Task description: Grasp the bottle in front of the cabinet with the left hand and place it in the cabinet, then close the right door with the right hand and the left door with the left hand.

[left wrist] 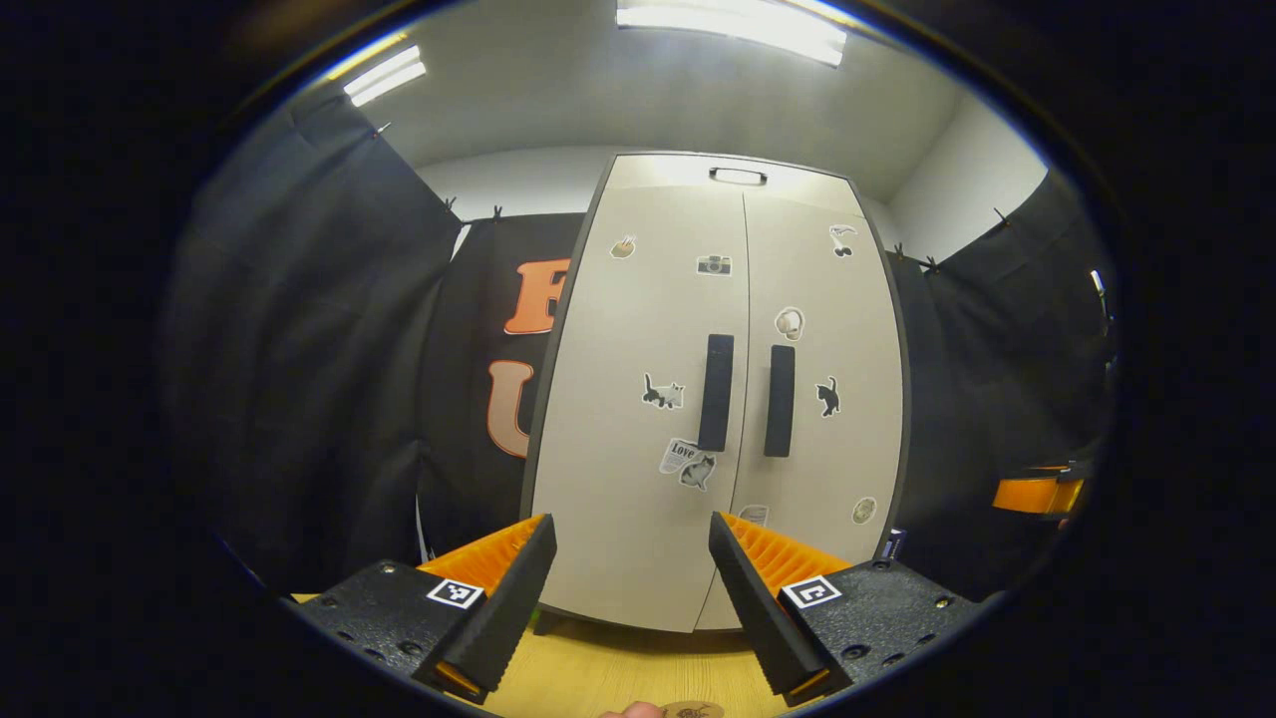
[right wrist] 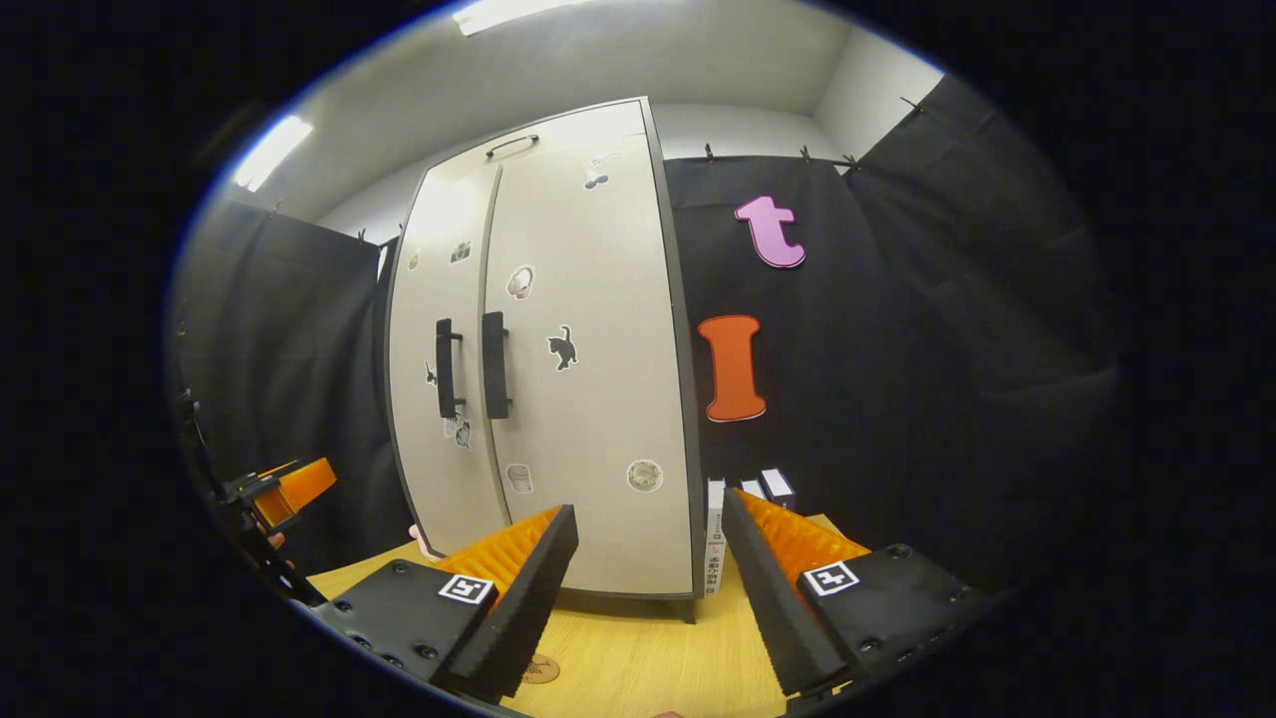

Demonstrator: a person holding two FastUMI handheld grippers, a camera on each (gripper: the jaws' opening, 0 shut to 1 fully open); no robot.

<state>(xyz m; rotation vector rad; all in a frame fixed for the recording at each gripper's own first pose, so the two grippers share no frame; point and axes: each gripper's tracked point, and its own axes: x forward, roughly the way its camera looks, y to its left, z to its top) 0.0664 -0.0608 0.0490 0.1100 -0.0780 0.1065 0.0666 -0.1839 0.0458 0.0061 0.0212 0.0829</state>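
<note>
While both cabinet (left wrist: 718, 399) doors sit flush shut, your left gripper (left wrist: 633, 608) hangs in front of them with its fingers spread wide and nothing between them. In the left gripper view, from left to right, you see the booth cloth, then the left door (left wrist: 643, 399) with its dark handle (left wrist: 716, 392), the right door (left wrist: 822, 399) with its handle (left wrist: 780, 400), and your other gripper (left wrist: 1037, 492) at the far right edge. Cat and camera stickers dot both doors. The bottle cannot be seen; whether it is inside, you cannot tell. In the right gripper view, your right gripper (right wrist: 648, 588) is also spread and empty over the wooden table (right wrist: 638, 658). Just right of the cabinet stand small white boxes (right wrist: 715, 534), close against its side.
</note>
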